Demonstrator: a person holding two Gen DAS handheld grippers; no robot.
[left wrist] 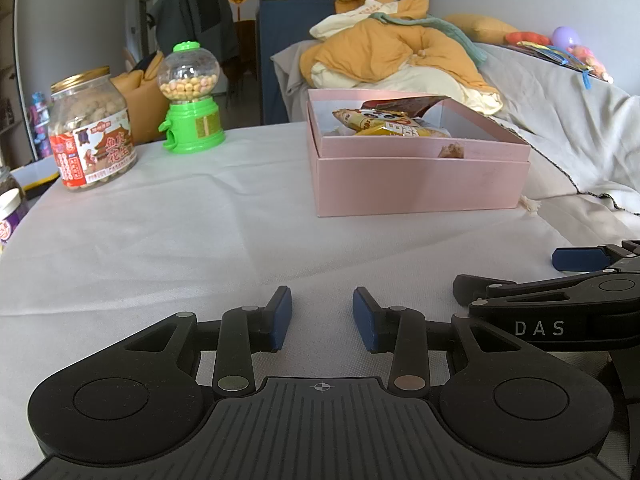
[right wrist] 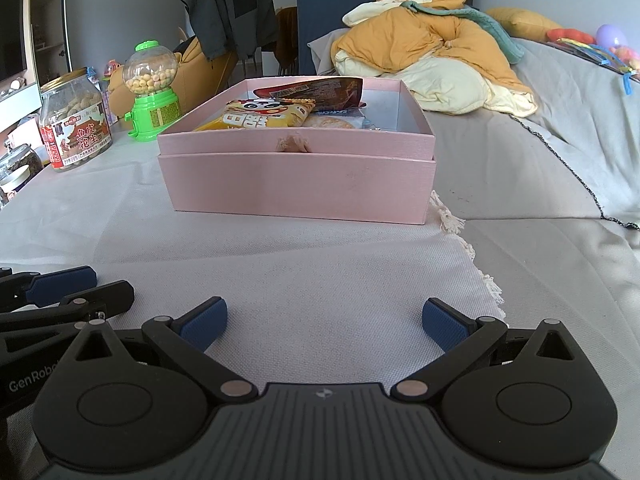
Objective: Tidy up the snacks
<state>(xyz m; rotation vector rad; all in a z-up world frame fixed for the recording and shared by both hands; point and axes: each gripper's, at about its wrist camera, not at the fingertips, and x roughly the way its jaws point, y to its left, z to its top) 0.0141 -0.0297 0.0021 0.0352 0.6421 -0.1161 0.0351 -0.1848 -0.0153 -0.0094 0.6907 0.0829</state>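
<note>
The left gripper [left wrist: 322, 319] hung low over the white cloth [left wrist: 180, 232] with its jaws parted by a narrow gap and nothing between them. The right gripper [right wrist: 325, 325] sat just beside it, jaws spread wide and likewise empty; its blue pads [right wrist: 444, 325] pointed inward over bare cloth. The two grippers lay close, the right one's finger reaching into the left view's lower right corner.

Ahead of both, a wide strip of cloth lay bare up to the pink box [right wrist: 296, 184]. The box stood open on the bench, its near wall facing the grippers, its right corner close to the cloth's fringed edge [right wrist: 452, 220]. Snack packets [right wrist: 264, 116] lay inside, a yellow one in front and a dark one leaning at the back wall. A small brown tuft [right wrist: 294, 143] sat at the middle of the near rim.

To the left, well apart from the box, stood a green candy dispenser [left wrist: 192, 100] and a jar [left wrist: 90, 132] of peanuts, near the bench's left edge. Right of the fringe lay a grey sofa cover [right wrist: 540, 168], with a heap of yellow bedding [right wrist: 432, 52] behind the box.
</note>
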